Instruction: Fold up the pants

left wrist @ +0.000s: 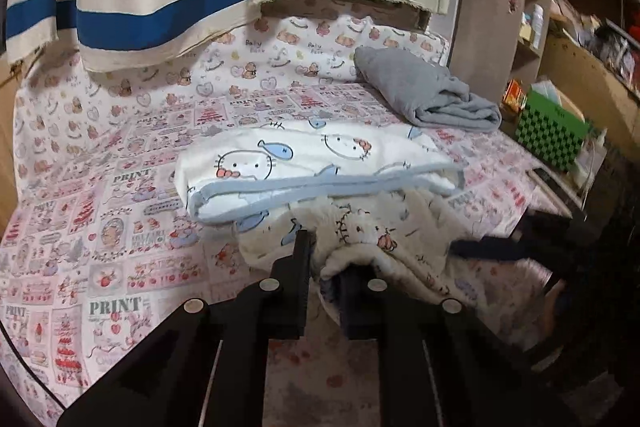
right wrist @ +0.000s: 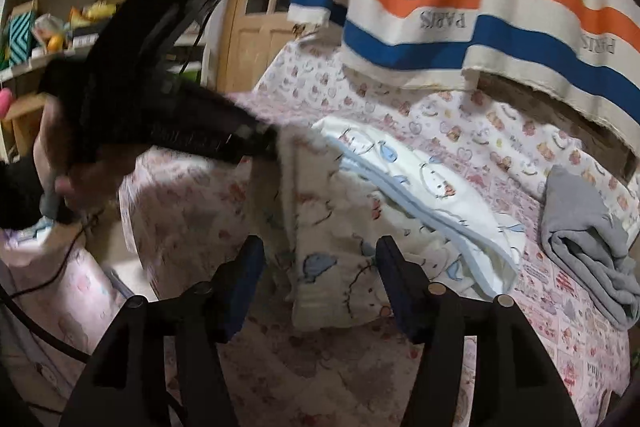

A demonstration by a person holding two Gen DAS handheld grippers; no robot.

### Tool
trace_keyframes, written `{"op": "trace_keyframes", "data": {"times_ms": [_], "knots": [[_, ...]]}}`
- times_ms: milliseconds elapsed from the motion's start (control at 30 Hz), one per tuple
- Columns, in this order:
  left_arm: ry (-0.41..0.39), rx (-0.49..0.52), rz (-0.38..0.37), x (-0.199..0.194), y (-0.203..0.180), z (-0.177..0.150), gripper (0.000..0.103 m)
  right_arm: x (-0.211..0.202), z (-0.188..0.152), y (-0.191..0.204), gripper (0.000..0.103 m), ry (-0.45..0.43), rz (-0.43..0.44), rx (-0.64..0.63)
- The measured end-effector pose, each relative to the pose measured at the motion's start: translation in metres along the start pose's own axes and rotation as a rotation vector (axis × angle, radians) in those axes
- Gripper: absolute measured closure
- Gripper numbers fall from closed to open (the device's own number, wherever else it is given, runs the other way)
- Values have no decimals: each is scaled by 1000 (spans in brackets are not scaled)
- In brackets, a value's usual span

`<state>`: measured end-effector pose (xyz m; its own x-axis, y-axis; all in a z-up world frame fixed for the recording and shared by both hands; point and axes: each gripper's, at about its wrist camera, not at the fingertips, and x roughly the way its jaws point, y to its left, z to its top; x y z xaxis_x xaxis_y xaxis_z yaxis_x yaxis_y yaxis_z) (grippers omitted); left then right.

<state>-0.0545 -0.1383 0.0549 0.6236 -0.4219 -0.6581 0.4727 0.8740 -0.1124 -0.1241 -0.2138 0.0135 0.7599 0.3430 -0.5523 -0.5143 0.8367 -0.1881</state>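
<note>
the white cartoon-print pants [left wrist: 320, 163] lie partly folded mid-bed on the pink patterned sheet [left wrist: 120, 227], their fleecy near end lifted. the left gripper [left wrist: 324, 259] has its jaws clamped on that fleecy edge. the right gripper [right wrist: 320, 267] has its jaws apart, fabric between them unpinched. a grey garment [left wrist: 432, 95] lies far right

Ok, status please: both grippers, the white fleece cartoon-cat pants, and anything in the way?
Left gripper shut on white fleece cartoon-cat pants. Right gripper open, pants edge between fingers, ungripped. Folded grey cloth lies apart behind.
</note>
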Motion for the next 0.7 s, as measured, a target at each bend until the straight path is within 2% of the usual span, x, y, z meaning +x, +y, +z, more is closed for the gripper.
{"op": "trace_keyframes", "data": {"times_ms": [200,300,533,600,633,700], "knots": [[-14,-43,-8,4,9,11,92,8,-4,8,43,44,-67,-130],[-11,-54,-16,7,10,13,92,11,-7,11,43,69,-130,-212],[-35,-60,-44,3,11,12,92,33,-1,18,43,137,-207,-283],[-57,-36,-37,-2,10,8,92,36,3,14,53,130,-201,-252],[-74,-26,-33,-5,10,5,91,36,4,10,69,121,-194,-234],[-104,-7,-16,-12,12,0,90,33,7,1,80,98,-188,-177]]}}
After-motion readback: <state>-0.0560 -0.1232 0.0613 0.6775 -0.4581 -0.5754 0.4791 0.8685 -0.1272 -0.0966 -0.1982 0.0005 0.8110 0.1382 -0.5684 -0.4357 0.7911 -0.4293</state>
